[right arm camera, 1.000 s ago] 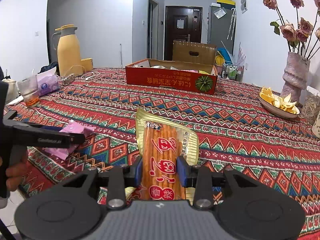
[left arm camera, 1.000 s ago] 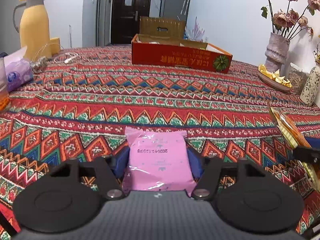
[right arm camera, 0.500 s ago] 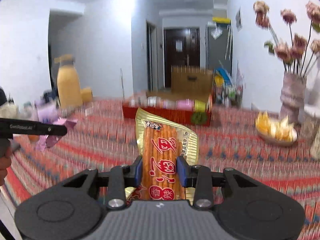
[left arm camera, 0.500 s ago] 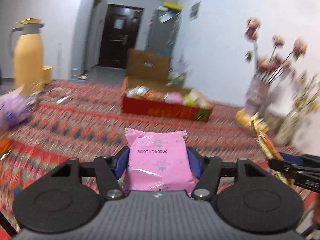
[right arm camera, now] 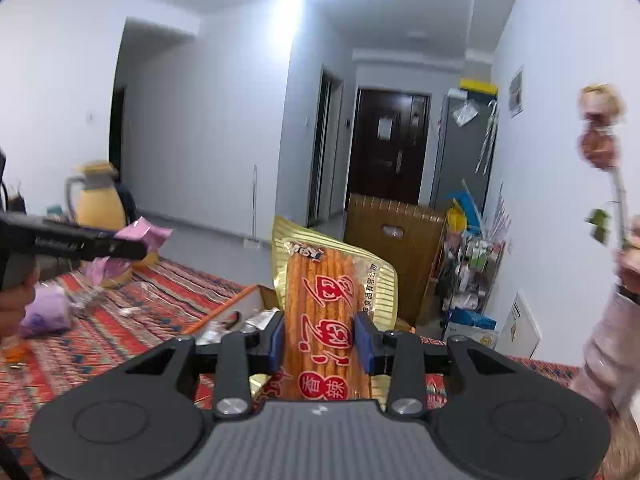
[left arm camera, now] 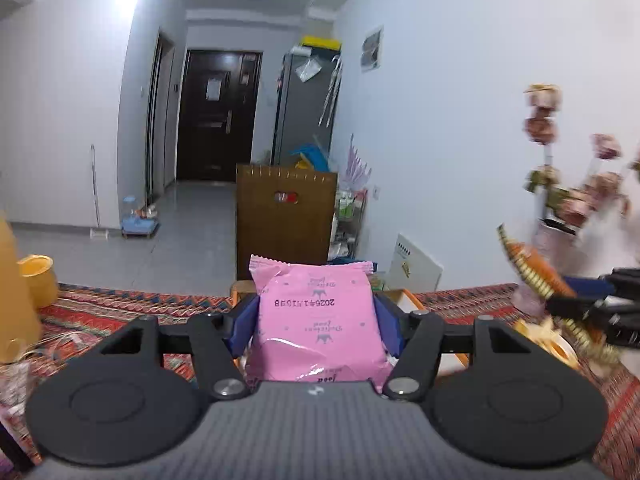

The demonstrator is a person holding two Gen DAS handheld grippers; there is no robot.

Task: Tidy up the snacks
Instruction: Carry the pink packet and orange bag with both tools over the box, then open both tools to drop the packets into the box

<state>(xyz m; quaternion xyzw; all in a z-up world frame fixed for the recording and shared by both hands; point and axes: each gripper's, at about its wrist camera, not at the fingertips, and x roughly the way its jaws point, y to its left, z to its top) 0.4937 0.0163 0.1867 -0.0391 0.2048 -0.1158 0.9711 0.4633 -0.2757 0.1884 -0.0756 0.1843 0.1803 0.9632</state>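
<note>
Pink snack packet (left arm camera: 318, 324) is clamped between the blue pads of the left tongs (left arm camera: 316, 322): flat, square, glossy film, crimped top edge, date code printed upside down. It is held up in the air, above the near end of the counter (left arm camera: 120, 312).

Orange-and-gold stick snack pack (right arm camera: 322, 320) is pinched narrow between the right tongs (right arm camera: 320, 344): long pack, red characters on orange, gold foil edges, upper end leaning slightly left. It is also held aloft, over the open box (right arm camera: 240, 304) on the counter.

The box is seen in the right wrist view with an orange rim and wrappers inside; it is mostly hidden behind the tongs and the pack.

Each pair of tongs appears in the other's view: the left with its pink packet at the left edge, the right with its pack at the right edge, blurred.

Around: patterned red cloth on the counter, yellow jug (right arm camera: 98, 196) and purple bag (right arm camera: 46, 314) to the left, flower vase (left arm camera: 560, 216) to the right (blurred), brown chair back (left arm camera: 286, 216) beyond the counter, dark door (left arm camera: 218, 116) at the hallway end.
</note>
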